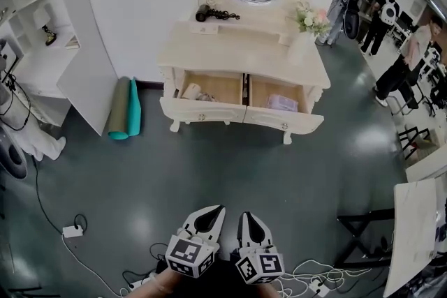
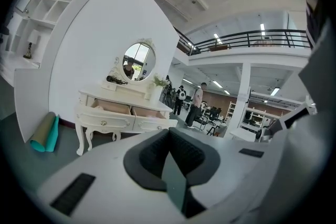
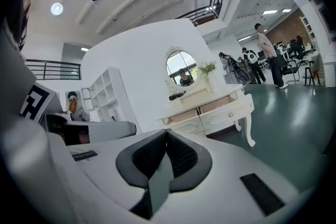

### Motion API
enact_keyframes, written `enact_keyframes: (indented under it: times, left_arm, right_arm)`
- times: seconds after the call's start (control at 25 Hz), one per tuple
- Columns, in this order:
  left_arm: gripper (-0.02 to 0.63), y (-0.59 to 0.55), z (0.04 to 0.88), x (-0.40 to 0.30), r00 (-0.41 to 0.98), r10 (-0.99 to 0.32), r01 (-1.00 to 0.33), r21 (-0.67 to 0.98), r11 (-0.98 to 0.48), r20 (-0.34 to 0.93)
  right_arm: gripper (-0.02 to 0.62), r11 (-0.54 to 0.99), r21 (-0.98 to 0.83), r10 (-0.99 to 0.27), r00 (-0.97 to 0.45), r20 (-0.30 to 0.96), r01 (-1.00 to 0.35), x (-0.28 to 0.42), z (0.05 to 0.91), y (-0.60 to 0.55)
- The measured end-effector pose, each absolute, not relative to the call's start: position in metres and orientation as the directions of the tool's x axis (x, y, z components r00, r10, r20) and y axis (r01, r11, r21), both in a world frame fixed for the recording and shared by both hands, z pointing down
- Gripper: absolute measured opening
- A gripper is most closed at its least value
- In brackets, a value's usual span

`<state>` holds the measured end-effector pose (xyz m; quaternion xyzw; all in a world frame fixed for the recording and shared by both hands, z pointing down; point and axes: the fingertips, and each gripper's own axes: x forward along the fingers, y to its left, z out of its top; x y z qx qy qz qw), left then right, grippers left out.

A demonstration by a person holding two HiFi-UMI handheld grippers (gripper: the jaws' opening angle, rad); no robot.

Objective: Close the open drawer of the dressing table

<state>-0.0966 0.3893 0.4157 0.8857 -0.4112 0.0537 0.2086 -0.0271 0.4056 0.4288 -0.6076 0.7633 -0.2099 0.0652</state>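
My left gripper (image 1: 212, 211) and right gripper (image 1: 248, 218) both clenched, empty. Dressing table (image 1: 244, 52) well apart, left drawer (image 1: 207, 109) and right drawer (image 1: 281, 120) open.

Looks along the right gripper (image 3: 167, 135) at lower centre, dark ribbed fingers (image 3: 185, 157) pressed together at the tips, nothing between them. Shows, mid-frame beyond, the white dressing table (image 3: 195, 98) with both drawers (image 3: 228, 112) pulled out, an oval mirror (image 3: 181, 67) and flowers (image 3: 208, 67) above. Takes in people (image 3: 265, 52) at right, standing on green floor (image 3: 299, 113).
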Motion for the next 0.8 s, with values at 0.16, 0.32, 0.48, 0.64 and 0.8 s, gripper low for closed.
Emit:
enact_keyframes:
  times: [0.16, 0.32, 0.48, 0.64, 0.8]
  left_arm:
    - [0.029, 0.355, 0.412, -0.098, 0.658, -0.707, -0.748, 0.329, -0.576, 0.260]
    - [0.029, 0.323, 0.409, -0.099, 0.667, -0.700, -0.741, 0.333, -0.584, 0.256]
    - [0.031, 0.295, 0.408, -0.100, 0.677, -0.692, -0.731, 0.336, -0.594, 0.251]
    - [0.029, 0.275, 0.409, -0.104, 0.687, -0.684, -0.721, 0.341, -0.603, 0.244]
    - [0.031, 0.264, 0.410, -0.108, 0.694, -0.677, -0.716, 0.330, -0.614, 0.245]
  right_arm:
    - [0.000, 0.173, -0.393, -0.954, -0.252, 0.160, -0.903, -0.029, 0.426, 0.371]
    - [0.000, 0.171, -0.381, -0.956, -0.247, 0.160, -0.908, -0.030, 0.424, 0.340]
    - [0.000, 0.161, -0.371, -0.958, -0.235, 0.163, -0.914, -0.031, 0.425, 0.313]
    - [-0.001, 0.151, -0.371, -0.961, -0.225, 0.164, -0.916, -0.036, 0.423, 0.295]
    - [-0.001, 0.146, -0.372, -0.962, -0.219, 0.163, -0.917, -0.041, 0.425, 0.284]
